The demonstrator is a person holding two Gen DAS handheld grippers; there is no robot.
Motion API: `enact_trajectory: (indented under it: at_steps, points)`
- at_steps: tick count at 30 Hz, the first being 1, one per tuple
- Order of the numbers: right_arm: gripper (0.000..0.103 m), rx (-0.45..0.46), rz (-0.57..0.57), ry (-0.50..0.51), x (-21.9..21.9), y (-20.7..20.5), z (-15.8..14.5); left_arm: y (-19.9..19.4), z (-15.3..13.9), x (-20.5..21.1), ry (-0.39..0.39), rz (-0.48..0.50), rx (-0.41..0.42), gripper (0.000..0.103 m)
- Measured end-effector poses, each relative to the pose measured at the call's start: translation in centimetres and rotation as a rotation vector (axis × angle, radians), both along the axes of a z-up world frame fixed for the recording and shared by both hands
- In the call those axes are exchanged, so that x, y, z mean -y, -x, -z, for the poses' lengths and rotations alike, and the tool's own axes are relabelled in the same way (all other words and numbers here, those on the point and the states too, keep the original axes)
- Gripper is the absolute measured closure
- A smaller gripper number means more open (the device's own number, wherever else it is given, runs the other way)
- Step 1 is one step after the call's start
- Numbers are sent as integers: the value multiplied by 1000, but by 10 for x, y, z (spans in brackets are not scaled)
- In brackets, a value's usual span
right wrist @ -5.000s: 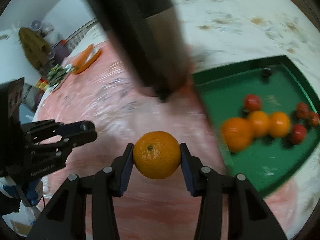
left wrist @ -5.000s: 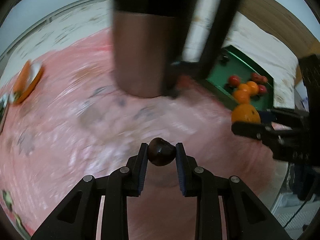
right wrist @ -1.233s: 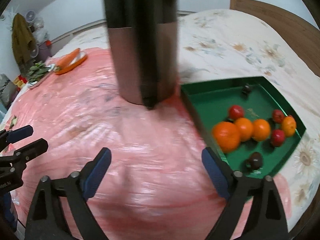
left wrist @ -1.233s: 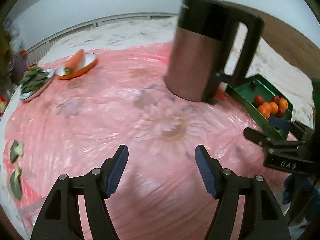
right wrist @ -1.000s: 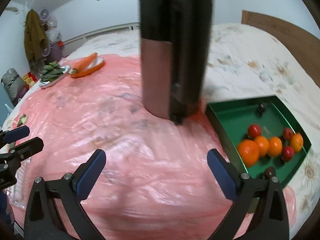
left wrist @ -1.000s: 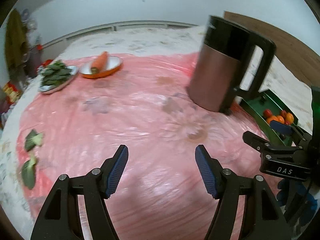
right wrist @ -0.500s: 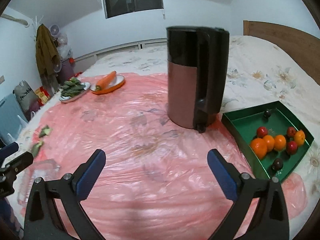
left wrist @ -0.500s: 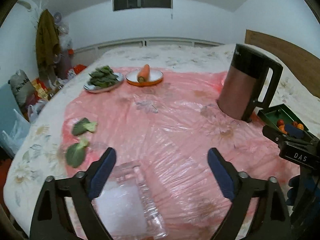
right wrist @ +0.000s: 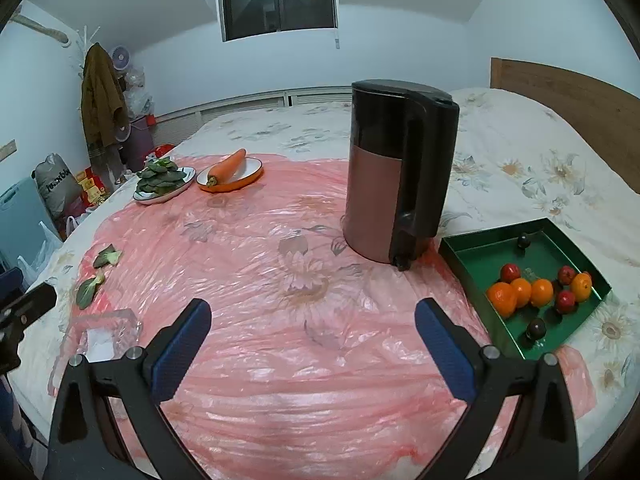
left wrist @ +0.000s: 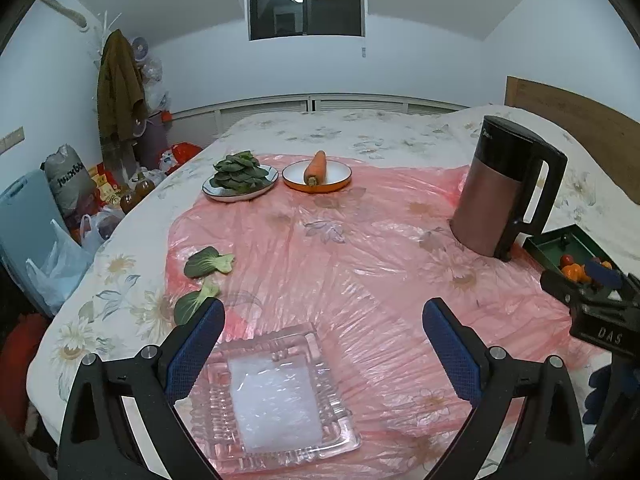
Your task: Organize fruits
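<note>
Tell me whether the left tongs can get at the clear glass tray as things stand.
Probably yes. The left tongs stand open and empty right above the clear square glass tray on the pink plastic sheet. Nothing lies between them, and the nearest loose green leaf sits off to the side.

From my left wrist view, the right hand-held gripper (left wrist: pixel 588 280) blocks most of the green tray (left wrist: pixel 548 245), so I can't count the fruits (left wrist: pixel 571 270) there. On the right wrist view, the glass dish (right wrist: pixel 105 330) sits partly behind my gripper's finger, and the left hand-held gripper (right wrist: pixel 24 312) is cut off at the edge.
</note>
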State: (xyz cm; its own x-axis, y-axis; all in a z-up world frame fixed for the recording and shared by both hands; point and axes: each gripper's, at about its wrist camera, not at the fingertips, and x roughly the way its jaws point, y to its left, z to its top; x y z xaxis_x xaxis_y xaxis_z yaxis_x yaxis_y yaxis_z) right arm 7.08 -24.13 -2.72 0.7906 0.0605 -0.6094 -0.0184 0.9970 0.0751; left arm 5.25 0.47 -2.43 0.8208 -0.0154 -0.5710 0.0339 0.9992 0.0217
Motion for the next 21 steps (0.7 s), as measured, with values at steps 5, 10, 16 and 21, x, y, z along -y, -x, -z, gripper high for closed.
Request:
enact_trajectory:
  at_steps: [5, 10, 16, 21]
  points:
    - [0, 5, -4, 3, -5, 5, -2, 2, -3, -9, 3, -14, -4, 6]
    - [0, 7, -8, 14, -8, 10, -3, 1, -2, -13, 5, -21, -12, 6]
    - [0, 13, 2, 16, -4, 12, -5, 2, -3, -10, -5, -9, -17, 6]
    - [0, 8, 12, 17, 0, 12, -4, 1, -1, -6, -11, -1, -31, 6]
